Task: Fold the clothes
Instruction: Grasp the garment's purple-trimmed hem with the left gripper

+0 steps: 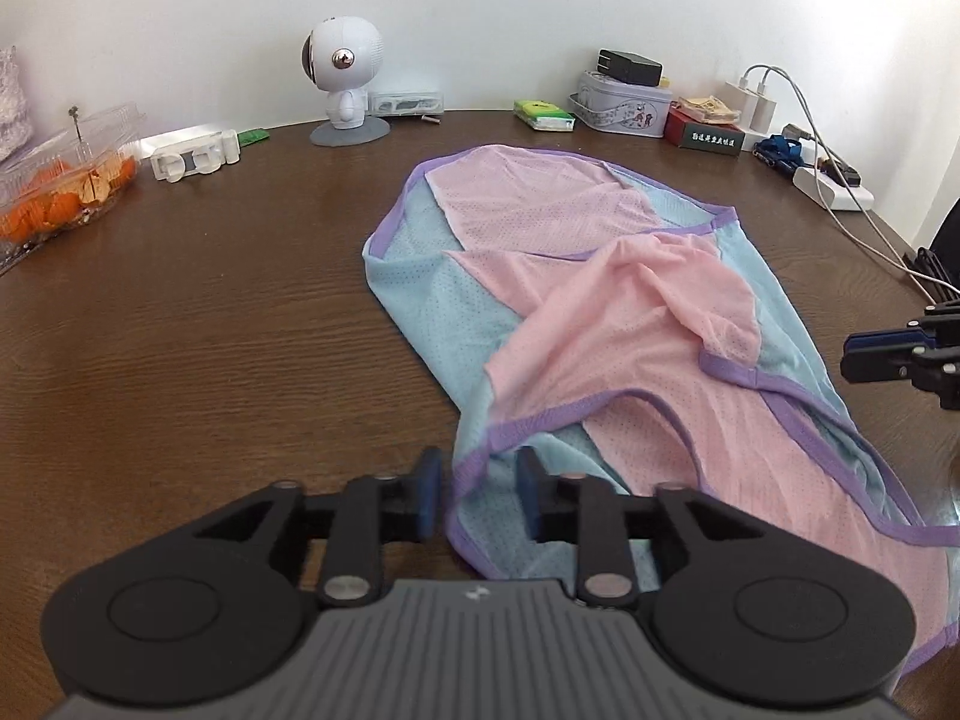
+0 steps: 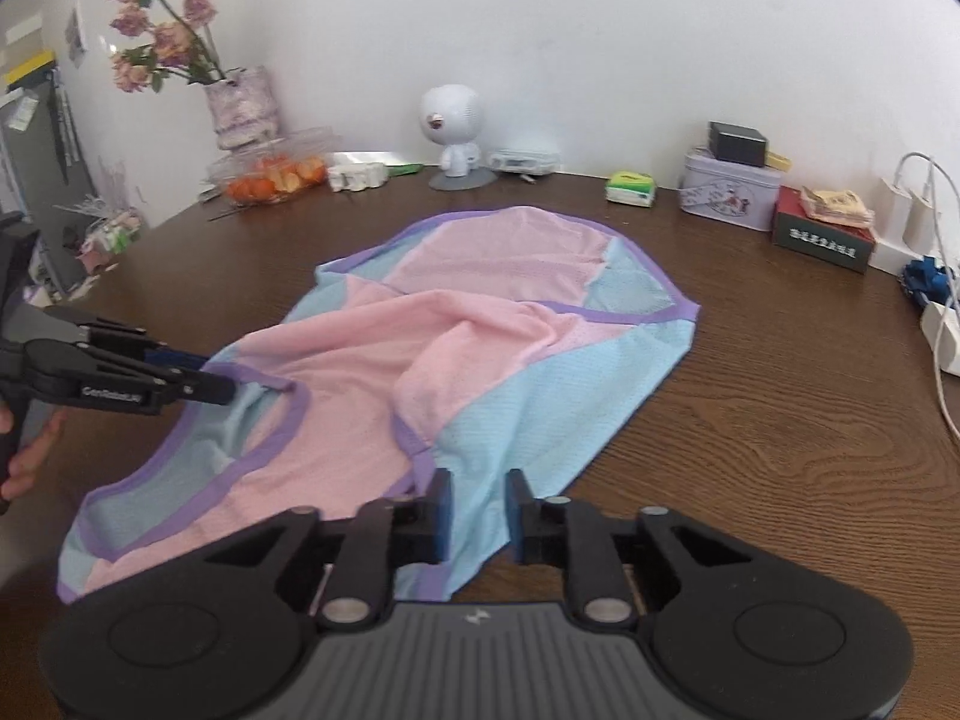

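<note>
The pink, light-blue and purple-trimmed mesh garment lies rumpled on the brown wooden table; left gripper and right gripper both gape apart at its near edge

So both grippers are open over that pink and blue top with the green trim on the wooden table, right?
Not quite: the trim is purple, not green, as the right wrist view shows. Otherwise yes: the left gripper and right gripper are open over the pink and blue top on the wooden table.
</note>
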### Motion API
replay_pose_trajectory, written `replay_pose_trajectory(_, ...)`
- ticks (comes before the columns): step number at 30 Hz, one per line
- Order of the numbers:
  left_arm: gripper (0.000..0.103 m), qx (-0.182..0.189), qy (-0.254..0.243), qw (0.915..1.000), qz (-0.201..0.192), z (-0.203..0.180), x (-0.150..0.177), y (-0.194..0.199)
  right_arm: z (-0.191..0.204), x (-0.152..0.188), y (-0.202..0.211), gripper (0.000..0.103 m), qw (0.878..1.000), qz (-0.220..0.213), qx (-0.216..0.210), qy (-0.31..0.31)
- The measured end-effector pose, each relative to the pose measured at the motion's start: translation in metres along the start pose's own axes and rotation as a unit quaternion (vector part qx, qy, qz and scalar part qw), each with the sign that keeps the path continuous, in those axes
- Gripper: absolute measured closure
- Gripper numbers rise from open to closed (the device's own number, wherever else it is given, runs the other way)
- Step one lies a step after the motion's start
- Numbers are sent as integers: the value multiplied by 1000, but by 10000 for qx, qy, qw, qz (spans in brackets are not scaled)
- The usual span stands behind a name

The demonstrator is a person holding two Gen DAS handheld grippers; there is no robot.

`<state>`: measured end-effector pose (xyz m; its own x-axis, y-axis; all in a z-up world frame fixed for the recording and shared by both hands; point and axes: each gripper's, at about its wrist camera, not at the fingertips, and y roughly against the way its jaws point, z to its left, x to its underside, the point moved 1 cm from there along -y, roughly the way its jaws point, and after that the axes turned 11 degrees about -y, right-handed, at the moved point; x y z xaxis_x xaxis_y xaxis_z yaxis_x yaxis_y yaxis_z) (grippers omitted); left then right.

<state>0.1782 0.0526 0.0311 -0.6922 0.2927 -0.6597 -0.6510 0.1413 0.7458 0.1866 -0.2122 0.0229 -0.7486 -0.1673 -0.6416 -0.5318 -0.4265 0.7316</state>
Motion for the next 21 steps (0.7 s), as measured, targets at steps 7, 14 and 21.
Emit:
replay_pose_trajectory(7, 100, -249, 138, 9996, -46, -3, 12, 12, -1, 17, 8, 99, 9996, -197, 193, -64)
replay_pose_trajectory(14, 101, -497, 277, 9983, -92, -5, 24, 24, -21, 32, 33, 101, 9969, -306, 563, -459)
replay_pose_trajectory(21, 62, -701, 48, 9973, -235, -22, 36, 52, 1, 41, 75, 65, 9950, -819, 465, -333)
